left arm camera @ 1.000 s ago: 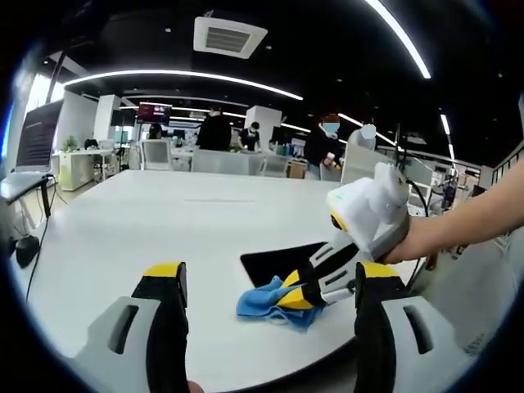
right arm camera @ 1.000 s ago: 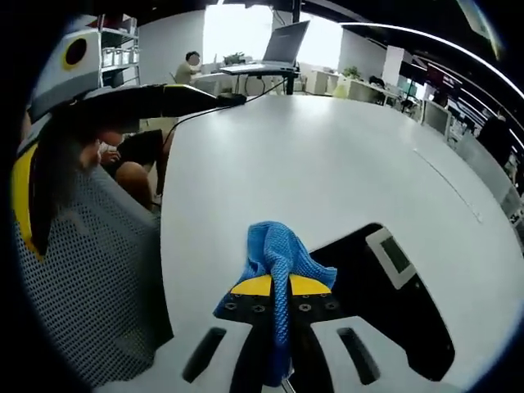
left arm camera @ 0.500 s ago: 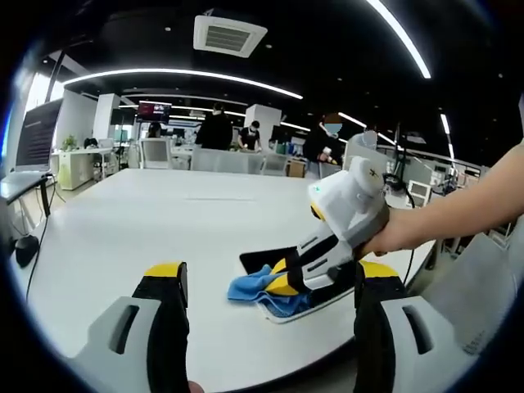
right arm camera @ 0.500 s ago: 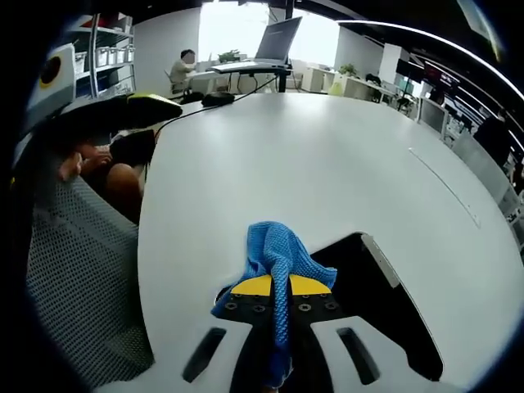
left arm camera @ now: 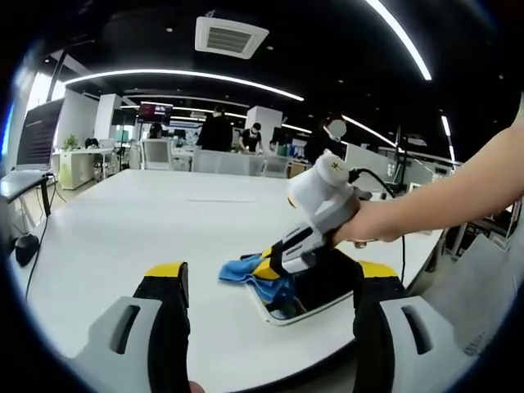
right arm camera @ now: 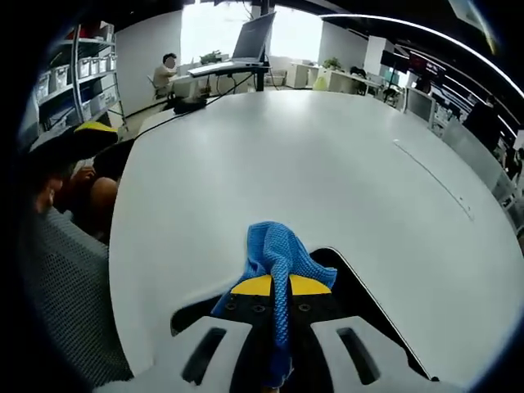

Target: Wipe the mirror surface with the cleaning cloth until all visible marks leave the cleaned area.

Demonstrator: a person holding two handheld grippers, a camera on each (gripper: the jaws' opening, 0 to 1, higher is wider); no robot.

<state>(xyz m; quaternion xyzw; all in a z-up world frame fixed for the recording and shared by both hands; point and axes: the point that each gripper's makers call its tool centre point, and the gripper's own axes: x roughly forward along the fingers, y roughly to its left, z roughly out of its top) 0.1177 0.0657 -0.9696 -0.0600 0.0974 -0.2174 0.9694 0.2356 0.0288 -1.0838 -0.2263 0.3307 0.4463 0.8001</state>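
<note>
Right gripper view: right gripper (right arm camera: 274, 288) pinches the blue cloth (right arm camera: 277, 250), jaws pressed on it, cloth on the near corner of the dark mirror (right arm camera: 368, 304), which lies flat on the white table (right arm camera: 286, 164). Mirror's unwiped length runs ahead-right of the cloth. Left gripper (left arm camera: 266, 282) hangs spread, farther off, holding nothing.
</note>
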